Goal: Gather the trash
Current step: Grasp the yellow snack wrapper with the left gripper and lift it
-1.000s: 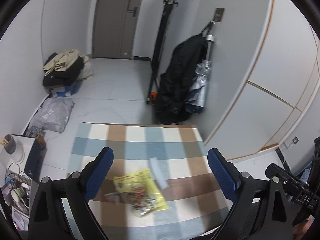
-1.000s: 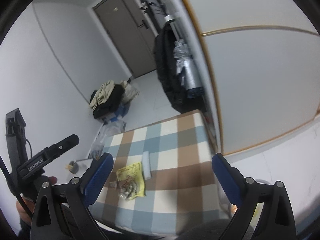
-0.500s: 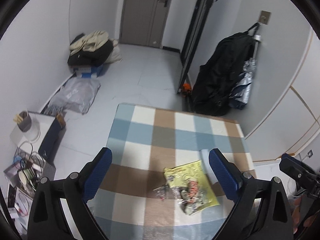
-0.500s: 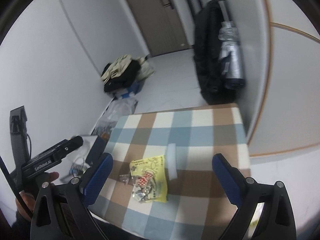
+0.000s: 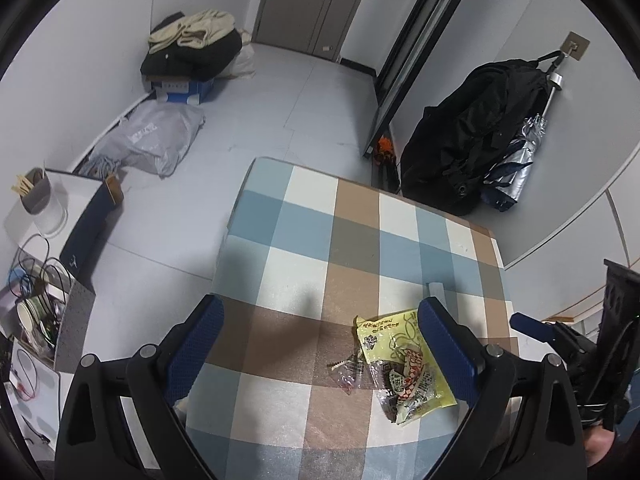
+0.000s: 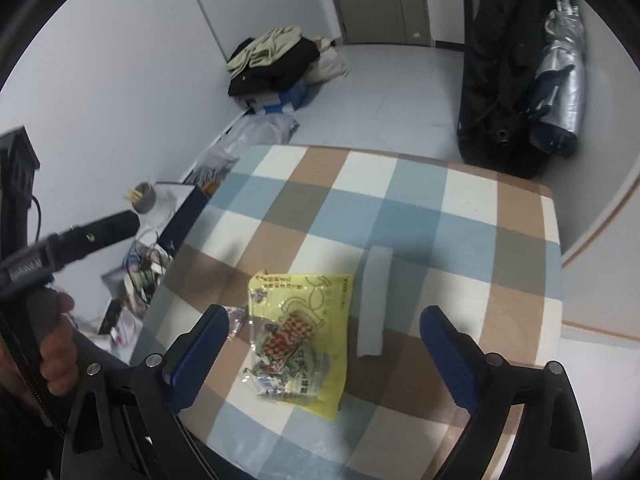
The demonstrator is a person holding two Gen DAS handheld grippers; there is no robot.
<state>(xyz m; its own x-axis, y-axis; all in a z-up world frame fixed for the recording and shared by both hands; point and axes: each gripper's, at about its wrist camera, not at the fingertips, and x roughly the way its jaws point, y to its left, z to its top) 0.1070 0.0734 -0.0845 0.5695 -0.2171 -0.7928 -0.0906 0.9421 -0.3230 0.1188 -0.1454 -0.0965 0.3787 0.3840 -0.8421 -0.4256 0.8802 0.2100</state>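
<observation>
The left wrist camera looked forward and steeply down between its fingers from above the near left part of the checked table (image 5: 360,240), facing the far door (image 5: 304,4). The right wrist camera looked down from above the near edge, lower and closer, facing the same way. Both views shared the tabletop, the yellow wrapper (image 5: 404,360) (image 6: 300,332), the pile of clothes (image 5: 192,44) (image 6: 272,60) and the black bag (image 5: 472,136) (image 6: 504,68).

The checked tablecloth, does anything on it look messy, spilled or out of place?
Yes. A yellow snack bag lies flat on the checked tablecloth, with small wrappers heaped on it and a clear one off its edge. A pale strip lies beside the bag. Nothing looks wet or broken.
</observation>
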